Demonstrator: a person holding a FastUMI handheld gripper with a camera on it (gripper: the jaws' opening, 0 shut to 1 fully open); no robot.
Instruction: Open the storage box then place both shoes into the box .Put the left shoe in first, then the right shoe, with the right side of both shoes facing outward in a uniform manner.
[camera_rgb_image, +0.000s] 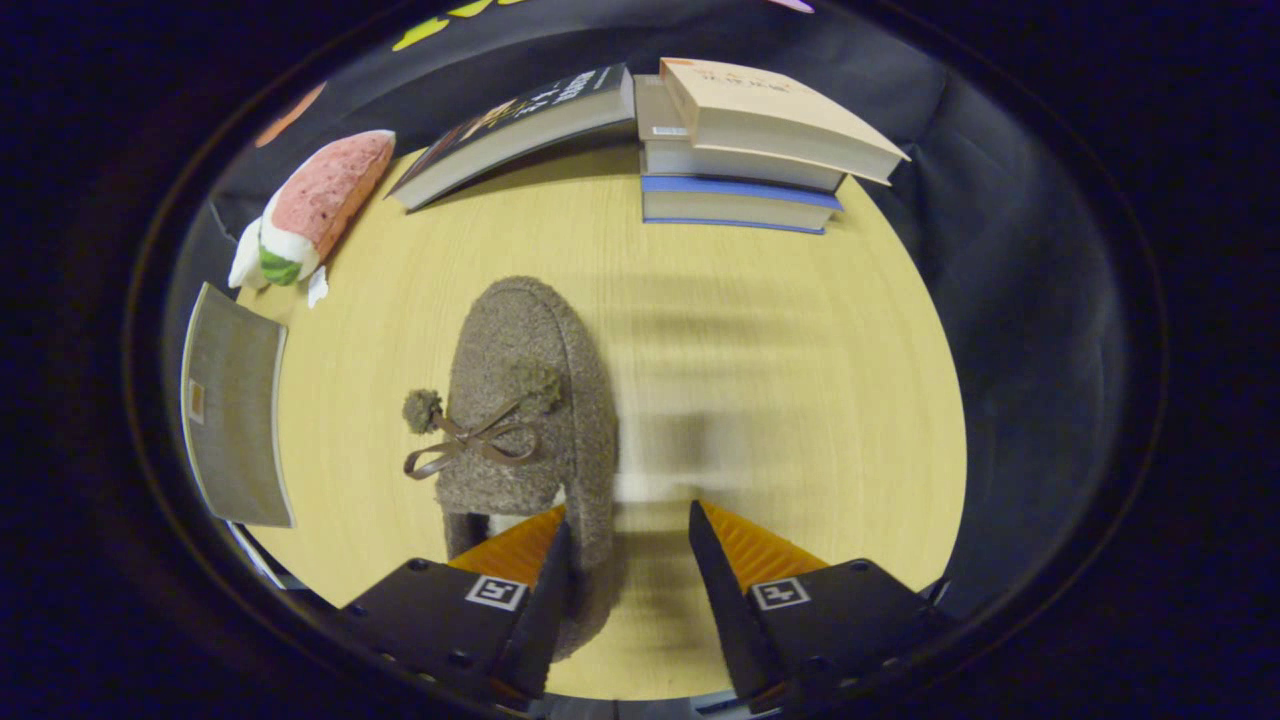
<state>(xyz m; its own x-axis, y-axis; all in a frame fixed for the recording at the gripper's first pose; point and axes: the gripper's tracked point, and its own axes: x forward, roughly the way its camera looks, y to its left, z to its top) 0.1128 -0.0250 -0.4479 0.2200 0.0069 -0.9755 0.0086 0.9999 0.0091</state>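
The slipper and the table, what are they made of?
The slipper, which the open gripper straddles along its side wall, looks like nubby fleece or boucle fabric: curly matte pile, ribbon bow, pompoms. The table looks like pale wood or wood-look laminate: faint grain lines, smooth low sheen.

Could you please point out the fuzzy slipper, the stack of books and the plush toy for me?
Fuzzy slipper (530, 380): gripper view, on its toe cap, ahead of the open fingers.
Stack of books (745, 165): gripper view, on the middle book's page edge.
Plush toy (325, 195): gripper view, on its pink body.
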